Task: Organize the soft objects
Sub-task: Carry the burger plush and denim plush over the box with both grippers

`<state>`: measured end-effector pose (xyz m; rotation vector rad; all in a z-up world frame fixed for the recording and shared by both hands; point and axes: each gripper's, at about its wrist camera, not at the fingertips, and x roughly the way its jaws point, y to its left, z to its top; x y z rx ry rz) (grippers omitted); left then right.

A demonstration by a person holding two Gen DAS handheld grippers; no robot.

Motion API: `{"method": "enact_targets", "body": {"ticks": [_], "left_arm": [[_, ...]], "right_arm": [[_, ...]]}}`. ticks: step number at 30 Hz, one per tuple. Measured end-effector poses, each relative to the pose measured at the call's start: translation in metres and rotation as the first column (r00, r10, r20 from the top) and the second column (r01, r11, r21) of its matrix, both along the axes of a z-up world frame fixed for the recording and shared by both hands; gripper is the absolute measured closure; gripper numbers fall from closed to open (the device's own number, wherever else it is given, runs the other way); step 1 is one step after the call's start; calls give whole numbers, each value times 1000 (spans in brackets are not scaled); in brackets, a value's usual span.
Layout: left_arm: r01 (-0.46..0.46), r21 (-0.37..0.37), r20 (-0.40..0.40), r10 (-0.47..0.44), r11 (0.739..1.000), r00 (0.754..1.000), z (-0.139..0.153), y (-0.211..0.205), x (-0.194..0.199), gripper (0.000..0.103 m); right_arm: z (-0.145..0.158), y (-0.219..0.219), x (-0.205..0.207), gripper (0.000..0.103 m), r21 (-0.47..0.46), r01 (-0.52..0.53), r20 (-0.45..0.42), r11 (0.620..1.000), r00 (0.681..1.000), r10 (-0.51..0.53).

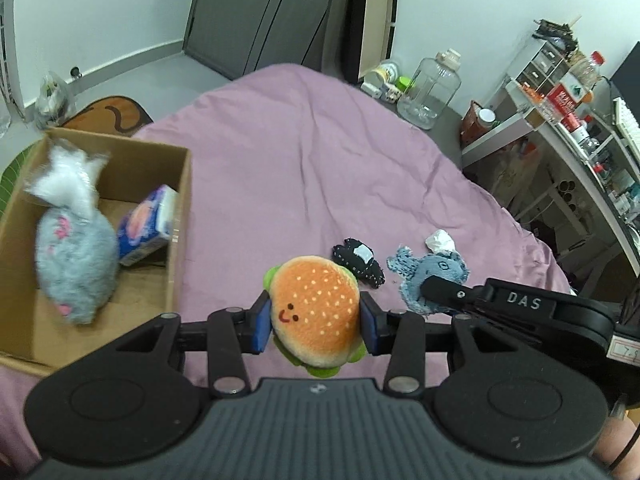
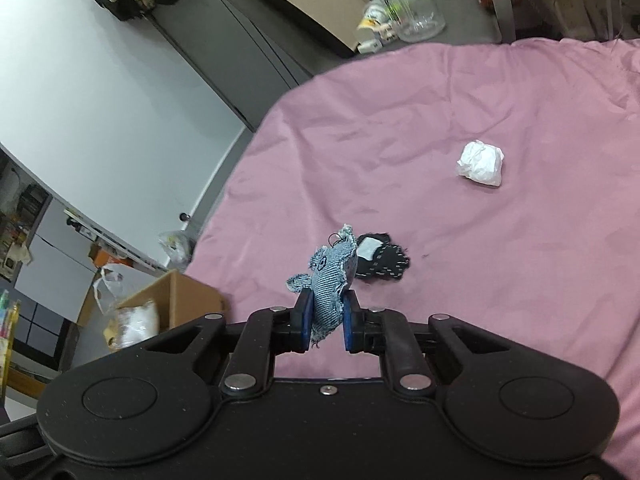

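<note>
**Two toys lifted over the bed**

Pink bedding [image 1: 320,152] filled our left wrist view, where our left claw [image 1: 316,322] gripped the burger plush [image 1: 316,308]; a cardboard box [image 1: 180,216] beside it held a grey plush [image 1: 74,264].

Through the right wrist view, our right claw [image 2: 326,326] pinched the denim whale [image 2: 330,284] above the bedding, near a black pouch [image 2: 380,260].

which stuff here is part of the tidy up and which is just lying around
Job: burger plush in left tongs, denim whale in right tongs, black toy, tissue wad, box.

Lying about: glass jar, shelf clutter, floor mat.
</note>
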<state>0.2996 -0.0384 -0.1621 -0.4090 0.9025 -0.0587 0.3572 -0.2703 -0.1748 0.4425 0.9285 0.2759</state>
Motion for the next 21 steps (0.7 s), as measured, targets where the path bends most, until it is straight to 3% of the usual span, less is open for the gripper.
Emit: {"method": "enact_targets", "body": {"ticks": [21], "left_arm": [[32, 1, 81, -32, 999, 996, 51, 52, -63, 60]], "right_arm": [[66, 46, -70, 88, 6, -31, 126, 999, 992, 30]]}}
